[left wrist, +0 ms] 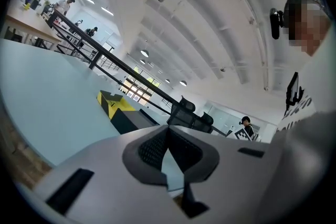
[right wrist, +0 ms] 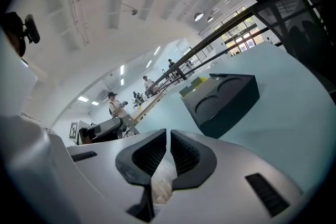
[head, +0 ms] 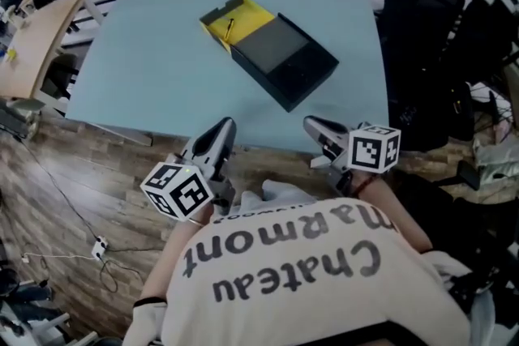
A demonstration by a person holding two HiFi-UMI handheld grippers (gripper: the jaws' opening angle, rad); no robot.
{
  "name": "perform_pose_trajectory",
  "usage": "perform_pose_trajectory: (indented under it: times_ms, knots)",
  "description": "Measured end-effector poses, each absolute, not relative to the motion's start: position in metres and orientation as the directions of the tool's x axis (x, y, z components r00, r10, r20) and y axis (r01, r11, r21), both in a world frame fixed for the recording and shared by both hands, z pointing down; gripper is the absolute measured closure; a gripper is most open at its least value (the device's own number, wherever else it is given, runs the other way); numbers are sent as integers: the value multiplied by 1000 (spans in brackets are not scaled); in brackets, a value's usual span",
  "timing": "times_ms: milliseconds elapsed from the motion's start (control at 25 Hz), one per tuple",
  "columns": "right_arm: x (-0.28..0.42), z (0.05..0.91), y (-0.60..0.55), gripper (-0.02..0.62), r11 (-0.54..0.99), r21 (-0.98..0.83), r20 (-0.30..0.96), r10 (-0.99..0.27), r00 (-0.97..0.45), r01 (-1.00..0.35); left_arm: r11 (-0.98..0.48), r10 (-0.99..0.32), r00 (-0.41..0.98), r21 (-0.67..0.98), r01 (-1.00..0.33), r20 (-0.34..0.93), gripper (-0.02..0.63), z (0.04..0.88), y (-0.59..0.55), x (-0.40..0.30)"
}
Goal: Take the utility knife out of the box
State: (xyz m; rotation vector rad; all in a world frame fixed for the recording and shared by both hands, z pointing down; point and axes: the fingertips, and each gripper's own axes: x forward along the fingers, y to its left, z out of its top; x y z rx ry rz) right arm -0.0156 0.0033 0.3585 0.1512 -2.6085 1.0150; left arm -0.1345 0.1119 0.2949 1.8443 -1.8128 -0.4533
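- Your left gripper (head: 225,127) has its jaws closed tight, pad against pad, and nothing sits between them.
- Your right gripper (head: 311,124) has its jaws drawn together too, with only a thin slit left between the pads, and it holds nothing.
- Both pairs of jaws hang close to your body, just at the near edge of the pale blue surface (head: 146,69), with the wooden floor (head: 73,174) under the gripper bodies.
- The box (head: 284,61) lies on the surface ahead of both pairs of jaws and well apart from them, roughly between the two lines they point along.
- The black part of the box is the end nearer your jaws, and the yellow tray (head: 247,14) is the far end.
- The utility knife (head: 229,29) lies in that yellow tray, a slim dark thing on the far side of the box from your jaws, and neither pair touches it.
- In the left gripper view the box (left wrist: 125,113) shows above and to the left of the closed jaws.
- In the right gripper view the box (right wrist: 223,99) shows above and to the right of the jaws, with round hollows in its black top.
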Motion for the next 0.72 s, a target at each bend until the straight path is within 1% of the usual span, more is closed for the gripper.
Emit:
perform_pose_trajectory:
  times_ms: [360,560,720]
  knots:
    - [-45,365,29,546,767,-596,386,16,-922,-236,24,-997,18,546,-838,73,603,285,138,-176]
    - [-58,361,19,546,791,-566,406,21,-914,-233,32,-998,6,562,-826,65,603,289,131,-186]
    - [-82,364,2,546,790,-575,403,47,-914,-213,56,-997,-13,570,-820,80,603,293,124,-202]
